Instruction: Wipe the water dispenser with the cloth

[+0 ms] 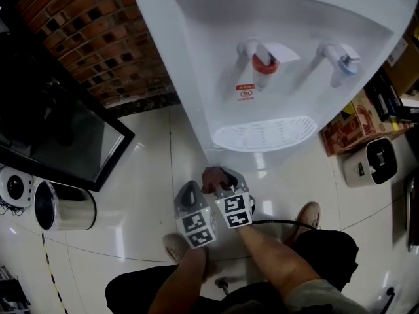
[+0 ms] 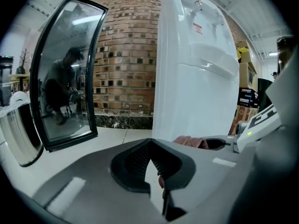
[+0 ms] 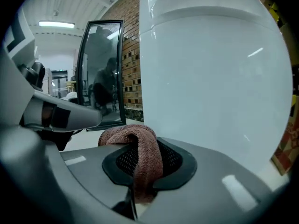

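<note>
Pinkish-brown terry cloth is pinched between the jaws of the right gripper and loops over their tips. It is low in front of the white plastic water dispenser, at 6 o'clock from its slotted drip tray. Just beside it at 8 o'clock, the left gripper has its jaws pressed together on nothing. A round steel bin stands at 9 o'clock.

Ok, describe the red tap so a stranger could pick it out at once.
Find the white water dispenser beside the brick wall. In its recessed front, above the slotted drip tray, two taps stick out. The red tap is the left one in the head view, with a red collar and a label beneath; the other tap is tipped blue.
</note>
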The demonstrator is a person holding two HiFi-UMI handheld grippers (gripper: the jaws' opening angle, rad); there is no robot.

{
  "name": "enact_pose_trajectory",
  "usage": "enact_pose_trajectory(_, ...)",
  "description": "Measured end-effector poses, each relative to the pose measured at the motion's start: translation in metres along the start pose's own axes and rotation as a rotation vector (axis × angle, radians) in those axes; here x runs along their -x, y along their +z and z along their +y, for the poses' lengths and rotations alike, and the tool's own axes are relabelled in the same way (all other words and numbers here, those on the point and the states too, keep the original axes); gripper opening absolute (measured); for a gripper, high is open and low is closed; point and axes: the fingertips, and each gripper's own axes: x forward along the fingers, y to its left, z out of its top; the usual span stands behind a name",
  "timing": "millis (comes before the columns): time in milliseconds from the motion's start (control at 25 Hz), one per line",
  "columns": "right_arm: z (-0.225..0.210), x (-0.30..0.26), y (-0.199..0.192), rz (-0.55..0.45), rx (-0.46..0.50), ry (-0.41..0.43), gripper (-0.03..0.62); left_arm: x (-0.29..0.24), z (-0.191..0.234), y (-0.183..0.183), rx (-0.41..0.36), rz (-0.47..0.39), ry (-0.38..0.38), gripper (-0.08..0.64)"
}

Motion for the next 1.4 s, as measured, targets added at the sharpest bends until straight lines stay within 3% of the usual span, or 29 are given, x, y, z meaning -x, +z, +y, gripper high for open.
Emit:
enact_pose_trajectory(200, -0.007, -0.001, 0.002, -0.003, 0.009, -0.013, 0.074, -0.005, -0.006, -0.005, 0.007, 0.013, -0.015, 0.0)
enact_pose_trajectory(560, -0.05, 0.024, 0.003, -0.014, 0.006, -0.082, 0.074, -0.01, -0.048, -0.007, -0.047, 0.022, -0.079, 0.0)
enact_pose_trajectory(1240, -0.211, 0.098, -0.027, 0.012, -0.145, -0.384, 0.074, -0.011, -0.177, -0.013, -0.114, 0.035, -0.257, 0.0)
enact_pose_trajectory(1400, -0.24, 0.108, -0.036, 0.028, -0.176, -0.416, 0.075, -0.008, -0.213, -0.023, -0.116, 0.048, -0.31, 0.0)
